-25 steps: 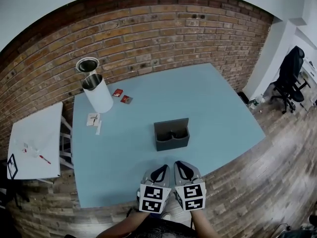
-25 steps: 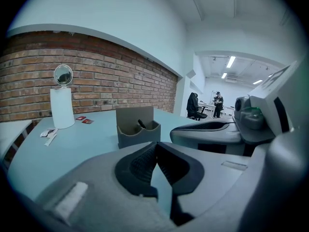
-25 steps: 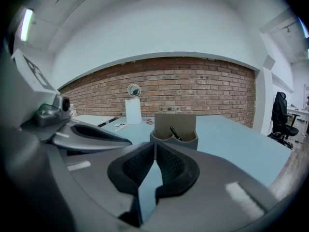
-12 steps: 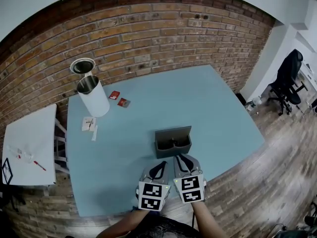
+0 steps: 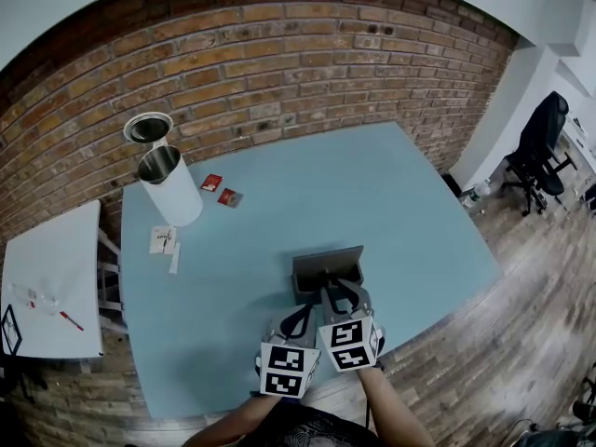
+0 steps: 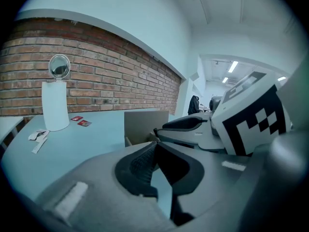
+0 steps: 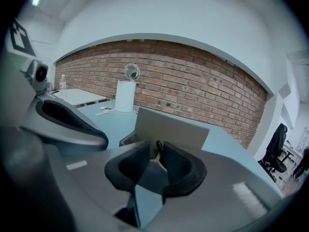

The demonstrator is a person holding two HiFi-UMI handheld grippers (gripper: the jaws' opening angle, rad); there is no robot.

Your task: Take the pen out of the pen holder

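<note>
Hovering at the near side of the pen holder [image 5: 326, 261], the right tongs [image 5: 337, 290] sit just below the middle of the head view, their tips over the holder's front wall. In the right gripper view the right tongs [image 7: 155, 151] are a little apart, and the dark rounded top of the pen [image 7: 158, 146] shows in the narrow gap at their tips. Whether the pads touch it cannot be told. The pen stands inside the dark grey, box-shaped holder [image 7: 169, 124], whose taller back wall rises behind it.

The left tongs [image 5: 300, 313] lie just beside the right ones, lower and further left in the frame, short of the holder. In the left gripper view the left tongs [image 6: 155, 144] are closed tip to tip with nothing between them, and the holder [image 6: 145, 124] sits beyond them.

The holder rests on a light blue counter [image 5: 400, 203] that backs onto a brick wall [image 5: 307, 73]. Toward the upper left of the head view a white cylinder [image 5: 174, 192] stands on the counter. Two small red cards [image 5: 221, 190] lie just right of it, and white paper scraps [image 5: 163, 240] lie below it. A smaller white counter [image 5: 51, 282] fills the left edge.
</note>
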